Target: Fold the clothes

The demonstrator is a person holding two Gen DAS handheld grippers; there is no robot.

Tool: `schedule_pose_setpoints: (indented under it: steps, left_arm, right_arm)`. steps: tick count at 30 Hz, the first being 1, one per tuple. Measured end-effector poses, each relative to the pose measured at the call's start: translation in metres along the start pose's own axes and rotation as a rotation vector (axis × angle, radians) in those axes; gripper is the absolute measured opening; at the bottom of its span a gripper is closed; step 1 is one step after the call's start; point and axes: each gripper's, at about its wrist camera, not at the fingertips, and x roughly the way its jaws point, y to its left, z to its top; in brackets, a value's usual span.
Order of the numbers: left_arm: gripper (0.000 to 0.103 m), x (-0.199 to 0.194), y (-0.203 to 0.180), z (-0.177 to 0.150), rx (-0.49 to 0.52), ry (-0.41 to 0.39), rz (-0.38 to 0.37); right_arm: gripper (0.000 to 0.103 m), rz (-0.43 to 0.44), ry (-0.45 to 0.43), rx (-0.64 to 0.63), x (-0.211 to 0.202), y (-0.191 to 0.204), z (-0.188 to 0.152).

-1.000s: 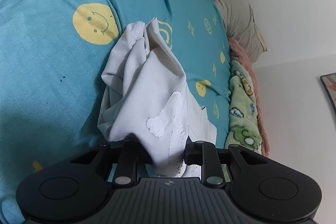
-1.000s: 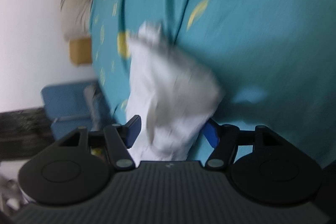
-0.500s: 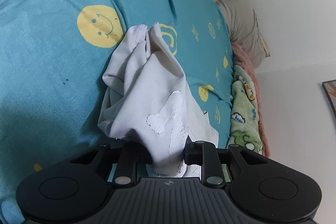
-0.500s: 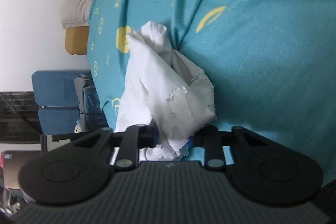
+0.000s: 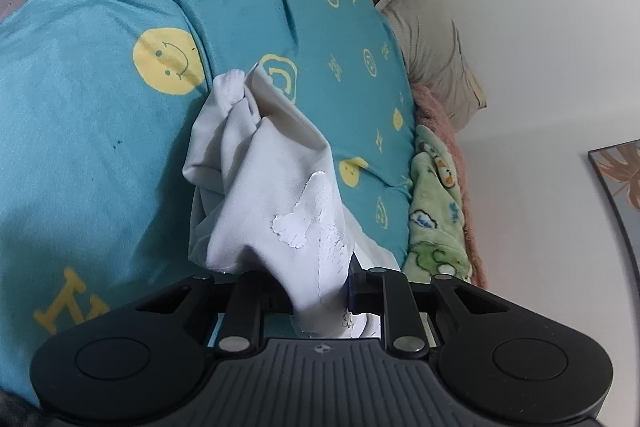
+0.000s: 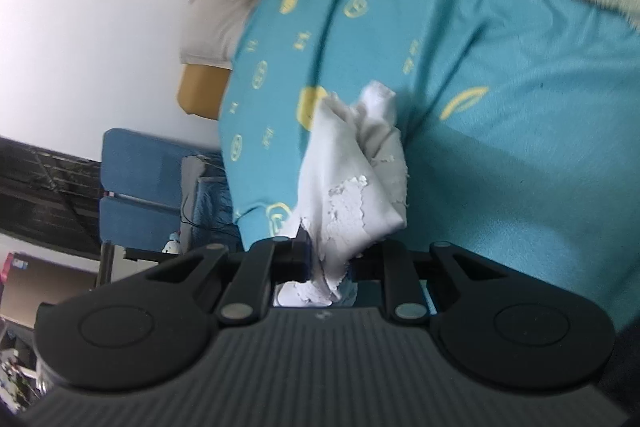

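A white garment (image 5: 272, 179) with a cracked white print hangs bunched over the teal bedspread (image 5: 80, 127). My left gripper (image 5: 316, 297) is shut on one edge of it, and the cloth runs between the jaws. In the right wrist view the same garment (image 6: 352, 183) hangs crumpled, and my right gripper (image 6: 326, 263) is shut on another edge of it. The far end of the cloth trails toward the bed surface. The fingertips are mostly hidden by cloth.
The teal bedspread with yellow smiley prints (image 6: 520, 131) fills both views. A green cartoon blanket (image 5: 436, 203), a pink blanket and a grey pillow (image 5: 436, 43) lie by the white wall. A blue chair (image 6: 140, 187) stands beside the bed.
My right gripper closed on the white garment, then lifted and swung, so its view now shows more of the wall side. My left gripper kept its hold and drew back slightly.
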Motion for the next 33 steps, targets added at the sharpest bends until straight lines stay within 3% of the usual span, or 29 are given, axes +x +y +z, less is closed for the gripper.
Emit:
schedule_pose_setpoints:
  steps: [4, 9, 13, 17, 22, 27, 30, 33]
  left_arm:
    - [0.022, -0.008, -0.025, -0.009, -0.009, 0.051, 0.021]
    - [0.022, 0.0, -0.083, -0.027, 0.054, 0.139, 0.024]
    - [0.022, 0.029, -0.14, -0.049, 0.141, 0.18, 0.038]
    - [0.022, 0.074, -0.198, -0.08, 0.219, 0.233, 0.022]
    - [0.022, 0.143, -0.284, -0.112, 0.296, 0.291, -0.068]
    - [0.022, 0.194, -0.371, -0.143, 0.369, 0.327, -0.245]
    - [0.023, 0.221, -0.403, -0.164, 0.444, 0.342, -0.335]
    - [0.024, 0.249, -0.395, -0.19, 0.53, 0.364, -0.372]
  right_arm:
    - [0.018, -0.009, -0.01, -0.033, -0.038, 0.008, 0.004]
    - [0.018, 0.002, -0.063, 0.001, -0.083, 0.006, 0.041]
    - [0.018, 0.012, -0.105, 0.028, -0.119, 0.005, 0.071]
    - [0.018, -0.005, -0.184, 0.026, -0.139, 0.004, 0.129]
    - [0.018, -0.037, -0.311, -0.021, -0.163, 0.02, 0.215]
    - [0.018, -0.031, -0.485, -0.151, -0.204, 0.052, 0.296]
    - [0.018, -0.05, -0.595, -0.253, -0.228, 0.062, 0.317]
    - [0.018, -0.108, -0.663, -0.309, -0.235, 0.046, 0.319]
